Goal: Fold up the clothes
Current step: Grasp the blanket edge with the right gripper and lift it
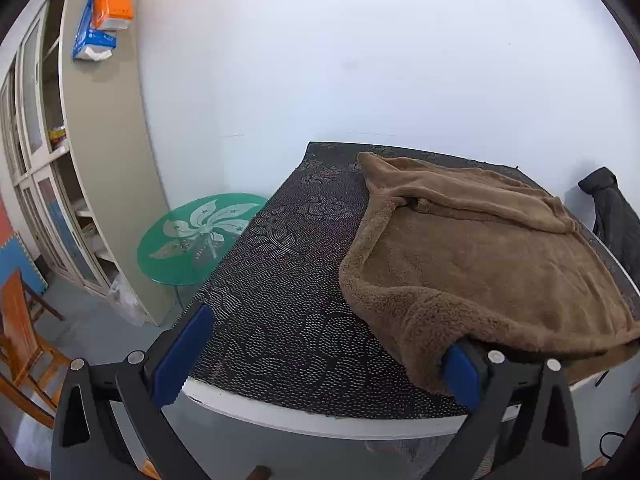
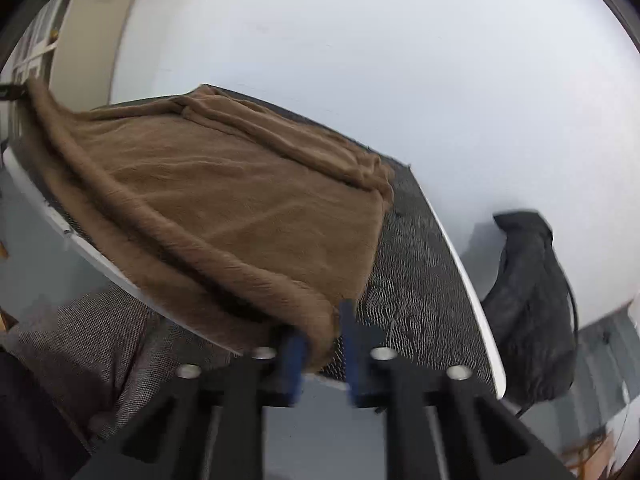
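Observation:
A brown fleece garment lies spread on a table covered by a dark patterned cloth. My left gripper is open wide at the table's near edge; its right finger touches the garment's hanging near corner, its left finger is over the table's left corner. In the right wrist view the garment drapes over the near table edge. My right gripper has its blue pads close around the garment's near right corner; the view is motion blurred.
A green glass round table stands left of the table. A beige cabinet with boxes on top is at the left, and a wooden chair at the near left. A black bag hangs at the right by the white wall.

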The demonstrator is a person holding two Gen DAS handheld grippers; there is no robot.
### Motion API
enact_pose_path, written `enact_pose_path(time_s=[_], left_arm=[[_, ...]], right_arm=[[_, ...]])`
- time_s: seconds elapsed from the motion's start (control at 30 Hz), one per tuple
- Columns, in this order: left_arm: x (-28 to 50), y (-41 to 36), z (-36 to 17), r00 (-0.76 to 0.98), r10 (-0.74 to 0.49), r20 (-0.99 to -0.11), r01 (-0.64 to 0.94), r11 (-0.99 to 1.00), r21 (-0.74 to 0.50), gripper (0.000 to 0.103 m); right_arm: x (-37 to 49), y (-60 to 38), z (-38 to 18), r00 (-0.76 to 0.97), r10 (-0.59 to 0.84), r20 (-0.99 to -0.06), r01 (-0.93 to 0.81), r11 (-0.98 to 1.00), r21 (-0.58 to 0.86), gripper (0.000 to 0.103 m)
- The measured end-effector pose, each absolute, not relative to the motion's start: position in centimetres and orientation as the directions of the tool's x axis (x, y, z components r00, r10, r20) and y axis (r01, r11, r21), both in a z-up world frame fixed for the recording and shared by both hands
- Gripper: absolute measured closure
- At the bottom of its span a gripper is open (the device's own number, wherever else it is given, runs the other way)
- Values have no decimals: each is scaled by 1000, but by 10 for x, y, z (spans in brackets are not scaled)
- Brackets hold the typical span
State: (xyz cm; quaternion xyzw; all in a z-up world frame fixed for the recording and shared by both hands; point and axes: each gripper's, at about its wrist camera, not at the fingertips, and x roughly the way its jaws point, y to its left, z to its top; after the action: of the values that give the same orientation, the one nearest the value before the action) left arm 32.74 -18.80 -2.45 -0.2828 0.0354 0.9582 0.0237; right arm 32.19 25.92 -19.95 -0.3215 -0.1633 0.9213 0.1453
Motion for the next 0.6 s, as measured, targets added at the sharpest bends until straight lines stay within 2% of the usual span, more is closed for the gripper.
enact_pose_path(time_s=[0.13,0.4,0.6], left_arm=[[328,-191,-15,-852,45,-522,-104,-991,84,0],[318,-185,9,-875,89,-475,-166,-978,123,0],[302,-181,43,-895,139,-423,-209,-970,123,0]], right_arm=[[324,262,-184,-775,356,-522,-163,-911,-379,91],[311,282,-144,-821,267,-504,-156,-955,-252,91],[288,295,-110,-864,263,-430,-179,-958,-226,91]])
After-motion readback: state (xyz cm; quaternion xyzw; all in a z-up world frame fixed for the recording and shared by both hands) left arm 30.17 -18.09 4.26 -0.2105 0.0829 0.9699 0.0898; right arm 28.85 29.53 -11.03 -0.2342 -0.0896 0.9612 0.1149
